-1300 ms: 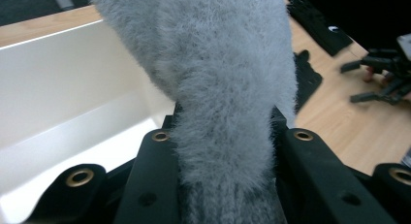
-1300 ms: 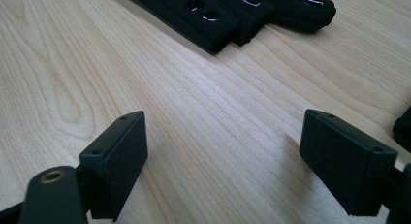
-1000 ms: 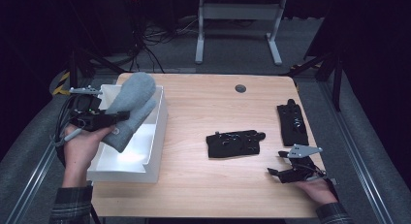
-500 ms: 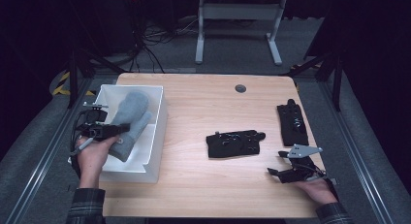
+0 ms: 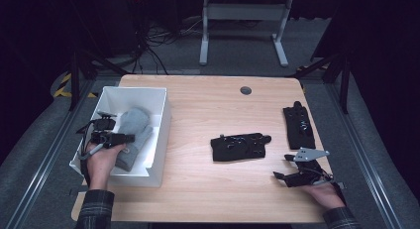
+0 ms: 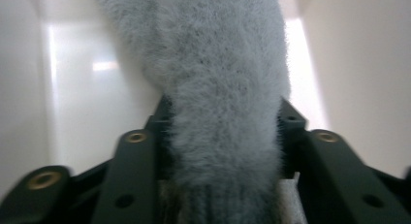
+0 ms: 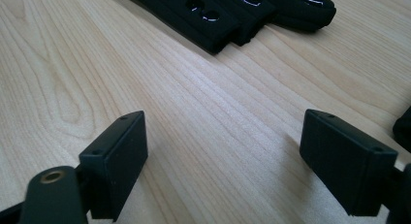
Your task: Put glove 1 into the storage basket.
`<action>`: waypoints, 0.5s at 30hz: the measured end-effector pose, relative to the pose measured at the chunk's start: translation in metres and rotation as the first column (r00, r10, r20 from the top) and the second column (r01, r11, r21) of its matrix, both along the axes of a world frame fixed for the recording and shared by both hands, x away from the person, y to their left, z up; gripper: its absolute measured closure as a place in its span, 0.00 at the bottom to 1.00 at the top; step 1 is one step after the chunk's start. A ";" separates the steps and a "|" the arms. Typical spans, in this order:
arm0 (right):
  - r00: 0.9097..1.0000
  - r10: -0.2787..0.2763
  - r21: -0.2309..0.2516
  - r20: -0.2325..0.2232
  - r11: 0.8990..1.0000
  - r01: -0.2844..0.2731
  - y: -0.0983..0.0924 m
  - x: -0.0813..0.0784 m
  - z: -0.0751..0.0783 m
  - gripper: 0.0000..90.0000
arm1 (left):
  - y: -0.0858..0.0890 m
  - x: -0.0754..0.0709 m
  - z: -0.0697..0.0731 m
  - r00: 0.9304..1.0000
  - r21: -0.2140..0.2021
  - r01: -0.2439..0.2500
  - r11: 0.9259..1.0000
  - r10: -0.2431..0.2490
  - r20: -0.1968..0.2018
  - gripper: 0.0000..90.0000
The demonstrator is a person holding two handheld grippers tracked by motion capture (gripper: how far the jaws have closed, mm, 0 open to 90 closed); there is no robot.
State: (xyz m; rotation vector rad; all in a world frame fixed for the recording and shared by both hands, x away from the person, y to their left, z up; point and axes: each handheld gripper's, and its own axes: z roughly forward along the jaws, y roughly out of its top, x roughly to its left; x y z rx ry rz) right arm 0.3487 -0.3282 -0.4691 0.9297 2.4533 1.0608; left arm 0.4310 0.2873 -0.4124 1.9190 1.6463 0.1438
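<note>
A light wooden table (image 5: 208,189) with rounded corners carries the whole scene, seen from above. At its left edge stands a white rectangular plastic bin (image 5: 161,140), open at the top. Inside the bin lies a grey fuzzy knitted mitten (image 5: 132,135), stretched along the bin's floor, its cuff end toward the person. Right of centre on the bare wood lies a flat black fabric glove (image 5: 238,146) with small printed marks, and well apart from it, near the right edge, a second black glove (image 5: 298,125) lies lengthwise. The left gripper (image 5: 115,138), held in a hand with a plaid cuff, is lowered into the bin at the mitten's near end; its jaws have just been opening, and in the left gripper view the mitten (image 6: 223,112) sits between the two black jaws, its pile brushing both, the grip loosened. The right gripper (image 5: 285,177) rests low over the table's near right corner, its jaws spread wide with only wood grain between them, the centre glove (image 7: 232,13) just ahead.
</note>
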 end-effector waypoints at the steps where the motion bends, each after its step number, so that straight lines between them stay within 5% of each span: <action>1: 1.000 0.000 0.000 0.000 1.000 0.000 0.000 0.000 0.000 0.20 | 0.000 0.000 0.000 1.000 -0.009 0.002 1.000 -0.002 -0.004 0.52; 7: 1.000 0.000 0.000 0.000 1.000 0.000 0.000 0.000 0.000 0.20 | -0.003 -0.001 0.007 0.999 0.009 -0.012 1.000 0.012 0.037 0.27; 15: 1.000 0.000 0.000 0.000 1.000 0.000 0.000 0.000 0.000 0.20 | -0.009 -0.005 0.039 0.993 0.049 -0.010 0.999 0.004 0.118 0.20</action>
